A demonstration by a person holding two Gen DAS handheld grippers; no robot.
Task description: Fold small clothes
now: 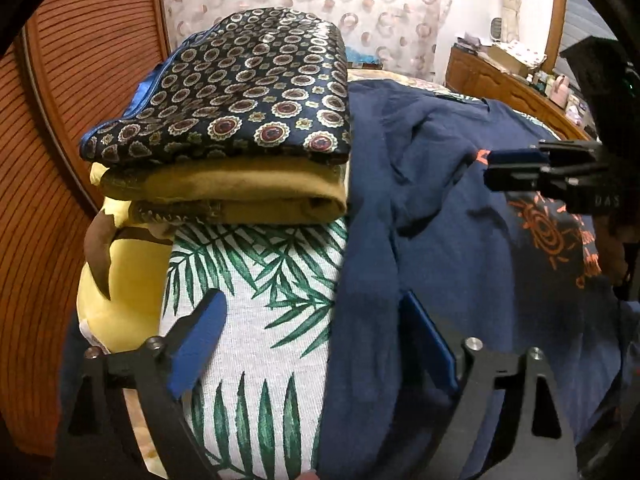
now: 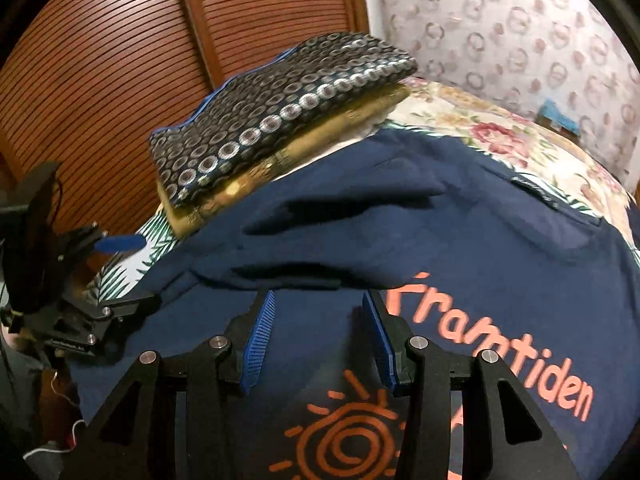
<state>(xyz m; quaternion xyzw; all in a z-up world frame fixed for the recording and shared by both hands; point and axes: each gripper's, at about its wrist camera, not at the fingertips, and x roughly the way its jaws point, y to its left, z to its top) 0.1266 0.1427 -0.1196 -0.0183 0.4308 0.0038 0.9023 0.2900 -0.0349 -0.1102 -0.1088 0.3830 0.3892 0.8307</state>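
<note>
— Navy T-shirt (image 2: 460, 240), orange sun print (image 2: 348, 436) up: where does it lie?

— Spread and rumpled on the bed (image 2: 472, 120), right under the right gripper (image 2: 320, 336). Its jaws stand partly apart, blue pads (image 2: 260, 344) just above the cloth, gripping nothing.

— And the left gripper (image 1: 316, 336)?

— Jaws wide. One pad (image 1: 200, 344) hangs over a white leaf-print cloth (image 1: 260, 280), the other over the shirt's left edge (image 1: 360, 320). It holds nothing.

— What is beyond the jaws?

— A folded stack: a dark patterned piece (image 1: 240, 92) on top of a mustard one (image 1: 240, 196), resting on the leaf-print cloth and touching the shirt's far edge. A yellow cloth (image 1: 124, 280) sits left of the left jaws.

— Behind that?

— A slatted wooden door (image 2: 120, 80) and a ring-patterned curtain (image 2: 520, 32).
</note>
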